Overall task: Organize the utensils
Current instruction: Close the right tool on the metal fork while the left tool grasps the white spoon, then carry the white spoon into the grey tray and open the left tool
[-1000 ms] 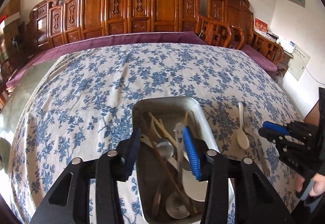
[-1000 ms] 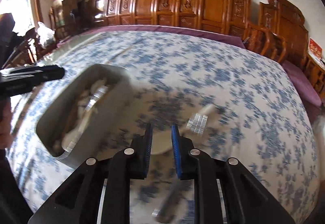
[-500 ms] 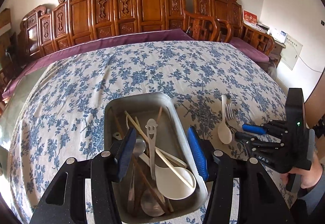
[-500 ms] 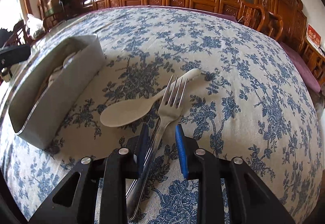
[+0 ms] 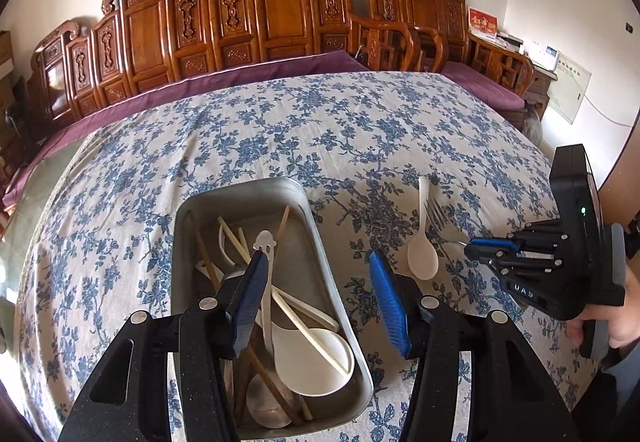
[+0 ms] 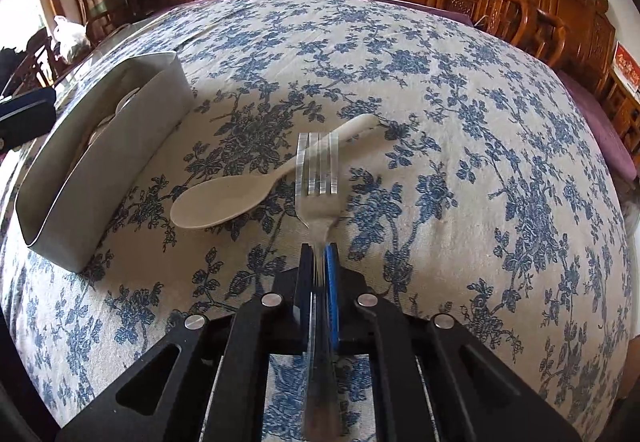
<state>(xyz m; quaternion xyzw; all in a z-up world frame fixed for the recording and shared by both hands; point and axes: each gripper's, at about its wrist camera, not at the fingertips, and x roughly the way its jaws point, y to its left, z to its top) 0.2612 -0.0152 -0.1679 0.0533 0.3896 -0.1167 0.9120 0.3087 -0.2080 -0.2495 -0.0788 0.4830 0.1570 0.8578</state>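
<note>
The right tongs have just been closing and now sit clamped on the handle of a metal fork, which runs straight out from between the blue pads toward twelve o'clock in the right wrist view, tines forward. The tines lie across the handle of a white plastic spoon (whether they touch it I cannot tell), whose bowl rests on the blue-flowered cloth of the counter at about ten o'clock from the fork. Further out at nine to ten o'clock stands the metal tray, its near wall turned toward that camera.

From the left wrist view, the left tongs stand apart with nothing pressed between them, poised over the tray; one blue pad hangs above the tray's inside, the other just outside its right rim. In the tray lie a heap of utensils: a white rice paddle, wooden and pale chopsticks, a metal spoon. At three o'clock from the tray the white spoon lies on the cloth, the fork just beside it, and the right tongs reach in from the right edge, a hand behind them
</note>
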